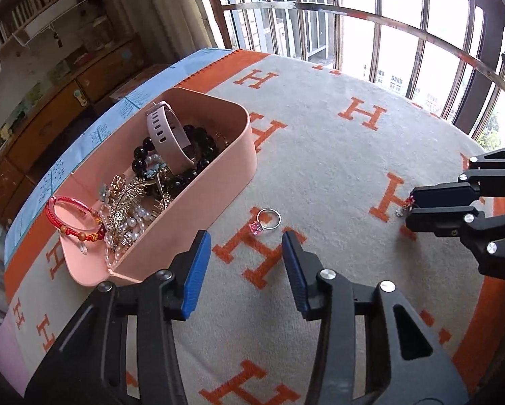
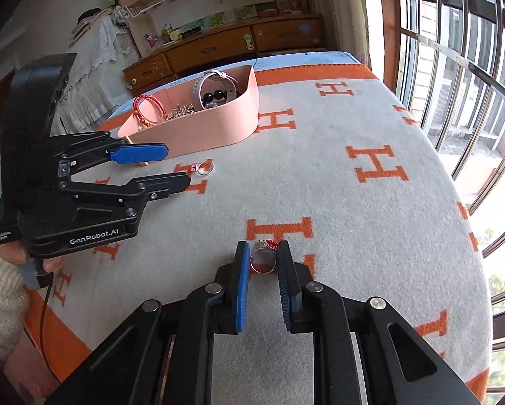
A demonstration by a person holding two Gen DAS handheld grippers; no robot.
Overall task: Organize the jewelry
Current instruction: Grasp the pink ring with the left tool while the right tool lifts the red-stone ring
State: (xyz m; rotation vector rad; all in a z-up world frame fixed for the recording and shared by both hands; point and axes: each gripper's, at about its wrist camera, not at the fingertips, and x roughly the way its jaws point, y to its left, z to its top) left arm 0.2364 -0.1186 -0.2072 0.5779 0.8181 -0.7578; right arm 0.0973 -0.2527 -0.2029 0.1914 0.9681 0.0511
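Right tongs (image 2: pixel 263 258) are clamped on a silver ring with a red stone (image 2: pixel 262 259), band pinched between the blue pads (image 2: pixel 242 287), just above the blanket-covered desk (image 2: pixel 353 236). Left tongs (image 1: pixel 247 253) are spread wide, holding nothing, aimed at a second ring with a pink stone (image 1: pixel 267 220) lying flat on the blanket just short of the pink tray (image 1: pixel 201 209).

Handling, as a guess: rings are light, rigid, slick metal; thin band can twist or pop out of the pads. Best hold is across the band, away from the stone. The flat one sits low in the pile, so the fingertips need to press into the fabric.

Count: two loose rings, one held, one lying. One tray, holding a red cord bracelet (image 1: pixel 73 217), pearl strand (image 1: pixel 131 233), gold hair comb (image 1: pixel 131 199), black bead bracelet (image 1: pixel 191 155), pink watch band (image 1: pixel 166 135).
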